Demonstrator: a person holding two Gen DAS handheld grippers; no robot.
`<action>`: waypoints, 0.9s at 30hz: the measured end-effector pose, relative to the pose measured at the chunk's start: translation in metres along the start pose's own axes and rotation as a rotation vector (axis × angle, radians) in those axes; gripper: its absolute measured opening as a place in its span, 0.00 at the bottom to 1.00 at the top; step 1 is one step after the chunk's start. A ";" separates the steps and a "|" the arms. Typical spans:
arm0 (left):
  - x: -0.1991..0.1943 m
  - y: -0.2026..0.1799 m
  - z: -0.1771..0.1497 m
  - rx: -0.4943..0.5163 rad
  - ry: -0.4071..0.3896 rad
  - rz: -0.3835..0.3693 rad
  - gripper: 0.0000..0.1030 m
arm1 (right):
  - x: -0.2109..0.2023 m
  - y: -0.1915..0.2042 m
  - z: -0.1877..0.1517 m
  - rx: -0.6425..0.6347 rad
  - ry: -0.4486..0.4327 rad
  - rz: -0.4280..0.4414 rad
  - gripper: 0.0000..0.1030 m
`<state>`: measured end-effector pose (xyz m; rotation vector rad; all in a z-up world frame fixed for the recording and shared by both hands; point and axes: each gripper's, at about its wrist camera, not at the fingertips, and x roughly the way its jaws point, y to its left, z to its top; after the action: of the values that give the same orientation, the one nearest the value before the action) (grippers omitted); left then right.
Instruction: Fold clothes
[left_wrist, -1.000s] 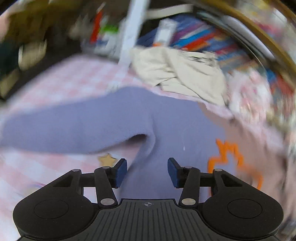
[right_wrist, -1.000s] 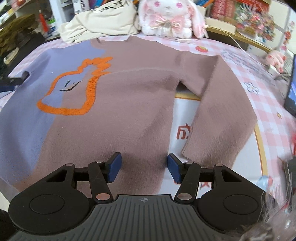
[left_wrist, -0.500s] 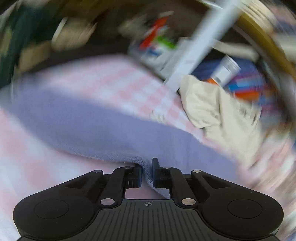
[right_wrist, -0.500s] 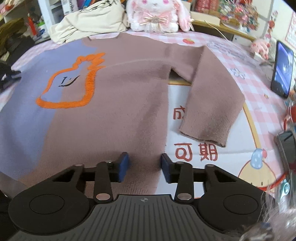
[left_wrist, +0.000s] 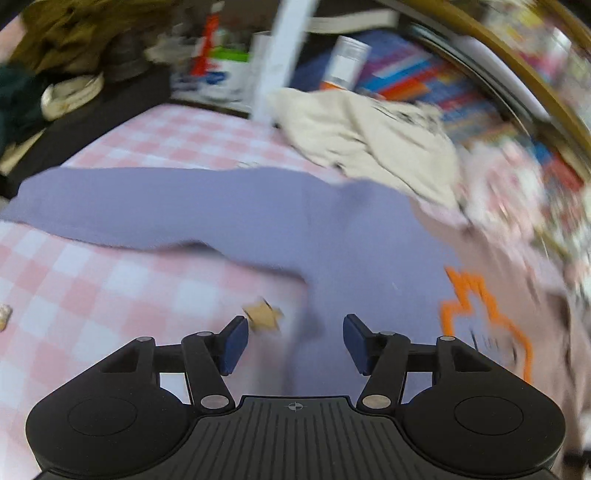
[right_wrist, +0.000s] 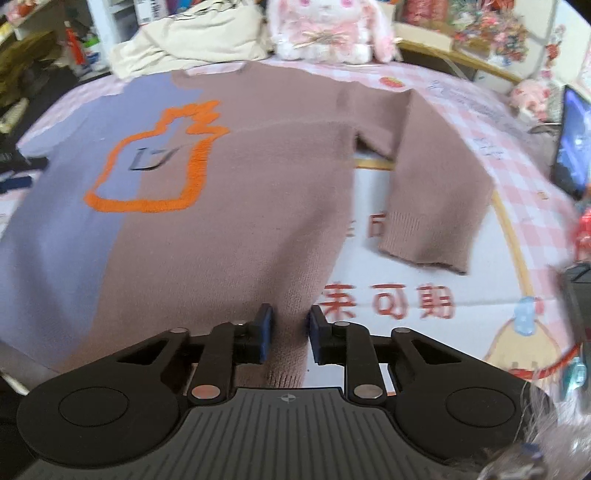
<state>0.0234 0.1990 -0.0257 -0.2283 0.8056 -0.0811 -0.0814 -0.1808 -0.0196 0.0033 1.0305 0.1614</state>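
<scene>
Since the sweater (right_wrist: 236, 206) lies spread flat, your right gripper (right_wrist: 287, 334) pinches its hem to lift; left gripper (left_wrist: 291, 343) hangs spread wide, empty.

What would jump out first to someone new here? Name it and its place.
The two-tone sweater dominates, spread flat across the pink checked tablecloth, purple on one side and brown on the other, with an orange outline on its chest. Behind its collar sits a white and pink plush rabbit. The right claw has narrowed around the sweater's bottom hem, while the left claw gapes open beside the purple sleeve.
</scene>
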 end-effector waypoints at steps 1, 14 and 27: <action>-0.003 -0.006 -0.006 0.031 0.000 0.010 0.56 | 0.001 0.002 0.000 -0.011 0.000 0.011 0.19; -0.019 -0.036 -0.037 0.140 -0.033 0.136 0.60 | -0.007 -0.034 0.014 -0.213 -0.134 -0.257 0.31; -0.032 -0.052 -0.055 0.089 -0.033 0.203 0.62 | -0.006 -0.103 0.045 -0.144 -0.188 -0.353 0.02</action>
<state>-0.0380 0.1436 -0.0279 -0.0633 0.7863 0.0776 -0.0322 -0.2806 0.0007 -0.2877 0.8152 -0.0862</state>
